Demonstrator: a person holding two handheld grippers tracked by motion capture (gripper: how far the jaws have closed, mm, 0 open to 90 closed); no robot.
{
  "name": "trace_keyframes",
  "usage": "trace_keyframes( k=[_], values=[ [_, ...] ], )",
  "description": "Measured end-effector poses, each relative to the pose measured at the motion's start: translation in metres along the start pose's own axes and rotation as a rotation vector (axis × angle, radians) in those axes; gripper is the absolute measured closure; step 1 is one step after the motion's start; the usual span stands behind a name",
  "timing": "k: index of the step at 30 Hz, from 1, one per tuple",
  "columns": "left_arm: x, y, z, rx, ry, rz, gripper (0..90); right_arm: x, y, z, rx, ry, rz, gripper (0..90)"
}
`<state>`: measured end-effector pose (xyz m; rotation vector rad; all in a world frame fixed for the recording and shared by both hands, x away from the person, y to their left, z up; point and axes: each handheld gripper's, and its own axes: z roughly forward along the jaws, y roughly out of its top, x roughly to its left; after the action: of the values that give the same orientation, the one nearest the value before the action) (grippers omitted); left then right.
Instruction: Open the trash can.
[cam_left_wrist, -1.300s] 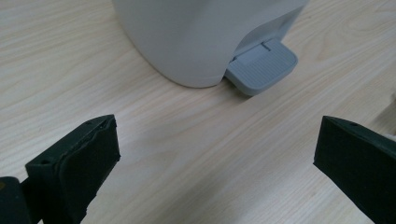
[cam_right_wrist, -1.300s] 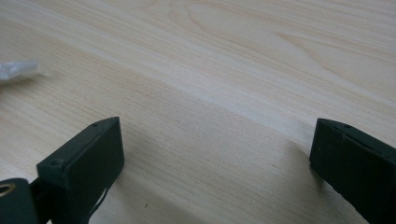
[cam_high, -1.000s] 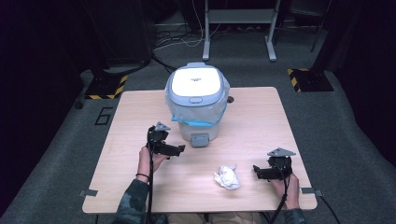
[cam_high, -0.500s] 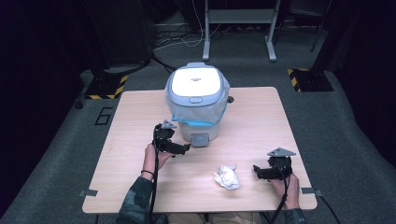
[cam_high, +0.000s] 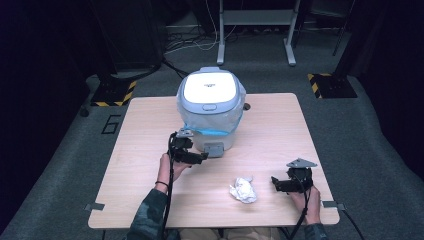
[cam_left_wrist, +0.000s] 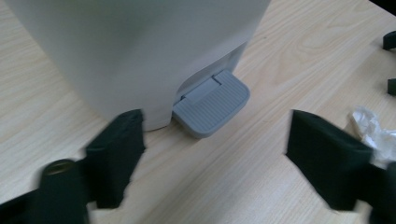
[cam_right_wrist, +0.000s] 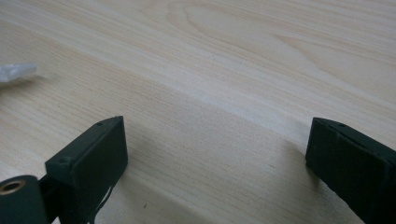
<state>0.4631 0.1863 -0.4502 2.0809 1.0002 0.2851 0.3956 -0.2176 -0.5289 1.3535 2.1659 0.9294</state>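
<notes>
Left gripper aimed low at ribbed grey plastic foot pedal of white pedal bin mid-table, likely to press lid open; jaws just been closing, spread, gripping nothing. Bin shut, blue-edged liner showing, contents hidden. Crumpled white paper wad near right gripper, jaws spread, idle.

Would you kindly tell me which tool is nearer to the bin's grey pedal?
Left. The left tool sits just beside the grey pedal; the right tool rests far off, past the crumpled paper.

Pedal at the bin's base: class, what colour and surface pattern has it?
Grey, finely ribbed pedal; left gripper view shows it best.
</notes>
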Motion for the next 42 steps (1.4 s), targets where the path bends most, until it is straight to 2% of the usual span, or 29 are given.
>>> trace_keyframes(
  k=[2,9,13,23,28,29,30,31,33,34,37,40,41,42],
  values=[
    [-0.003,0.001,0.002,0.002,0.008,0.013,42.2,0.000,0.000,0.000,-0.001,-0.001,0.000,5.0],
    [-0.013,0.001,0.015,-0.010,0.015,0.051,77.7,0.000,0.000,0.000,-0.003,0.000,0.005,5.3],
    [-0.016,0.000,0.023,-0.015,0.020,0.048,89.1,0.000,0.000,0.000,-0.003,0.000,0.004,5.3],
    [-0.019,-0.002,0.039,-0.052,0.045,0.036,89.9,0.000,0.000,0.000,-0.003,0.001,0.004,5.5],
    [-0.019,-0.005,0.049,-0.064,0.075,0.027,89.9,0.000,0.000,0.000,-0.004,0.000,0.005,5.7],
    [-0.017,-0.005,0.050,-0.056,0.077,0.056,89.9,0.000,0.000,0.000,-0.004,0.000,0.005,5.7],
    [-0.017,-0.006,0.052,-0.055,0.086,0.057,89.9,0.000,0.000,0.000,-0.004,0.000,0.005,5.7],
    [-0.019,-0.007,0.056,-0.053,0.050,0.029,89.8,0.000,0.000,0.000,-0.004,0.000,0.005,5.7],
    [-0.021,-0.009,0.060,-0.046,0.056,0.033,89.9,0.000,0.000,0.000,-0.004,0.000,0.005,5.7],
    [-0.020,-0.010,0.060,-0.037,0.059,0.055,89.8,0.000,0.000,0.000,-0.004,0.000,0.005,5.7],
    [-0.022,-0.013,0.061,-0.069,0.062,0.030,89.8,0.000,0.000,0.000,-0.004,0.000,0.005,5.8],
    [-0.021,-0.015,0.062,-0.070,0.059,0.039,89.9,0.000,0.000,0.000,-0.004,0.000,0.005,5.8],
    [-0.024,-0.015,0.063,-0.088,0.067,0.014,89.9,0.000,0.000,0.000,-0.004,0.000,0.005,5.8],
    [-0.025,-0.016,0.063,-0.099,0.071,0.015,89.9,0.000,0.000,0.000,-0.004,0.000,0.005,5.8]
  ],
)
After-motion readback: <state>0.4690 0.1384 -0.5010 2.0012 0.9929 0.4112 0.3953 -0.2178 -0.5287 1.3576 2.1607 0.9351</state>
